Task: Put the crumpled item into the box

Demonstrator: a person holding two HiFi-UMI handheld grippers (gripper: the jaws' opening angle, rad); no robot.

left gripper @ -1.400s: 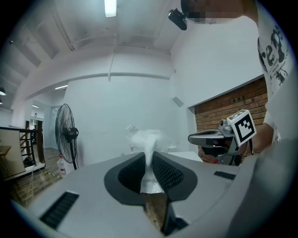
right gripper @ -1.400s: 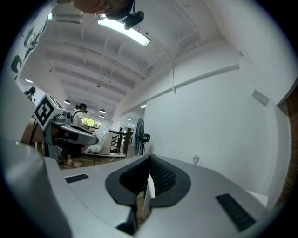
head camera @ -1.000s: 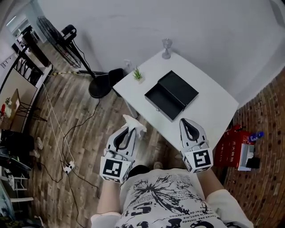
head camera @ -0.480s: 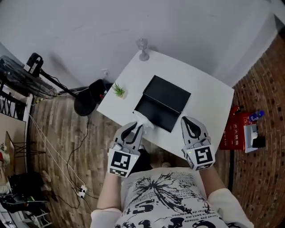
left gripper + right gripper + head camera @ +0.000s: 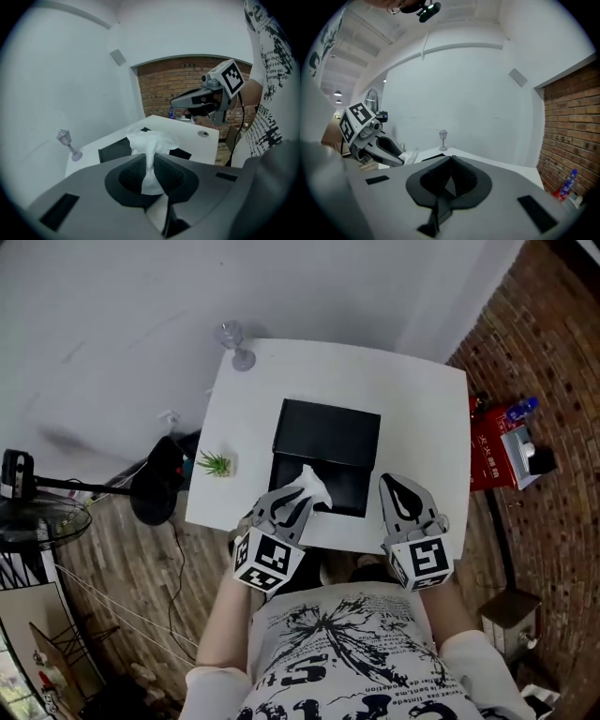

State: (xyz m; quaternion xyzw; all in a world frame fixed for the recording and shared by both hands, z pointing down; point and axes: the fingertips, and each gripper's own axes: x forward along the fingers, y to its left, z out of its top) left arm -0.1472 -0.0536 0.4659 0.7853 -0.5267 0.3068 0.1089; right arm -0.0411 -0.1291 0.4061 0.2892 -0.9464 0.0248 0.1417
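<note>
A crumpled white tissue (image 5: 310, 489) sticks up from my left gripper (image 5: 297, 500), which is shut on it. It hangs over the near edge of the open black box (image 5: 325, 439) on the white table (image 5: 422, 418). In the left gripper view the tissue (image 5: 151, 143) is pinched between the dark pads, with the box (image 5: 114, 149) just beyond. My right gripper (image 5: 395, 487) is shut and holds nothing; it hovers at the table's near edge, right of the box. The right gripper view shows its jaws pressed together, with the left gripper (image 5: 389, 151) off to the left.
A small potted plant (image 5: 216, 464) stands on the table's left edge and a glass goblet (image 5: 235, 341) at its far left corner. A fan base (image 5: 157, 486) sits on the floor to the left. A red box (image 5: 489, 452) lies on the floor against the brick wall (image 5: 544, 352).
My left gripper has carried the tissue from over the floor beside the table to the box's near edge. The right gripper has kept its place at the table's near edge.
</note>
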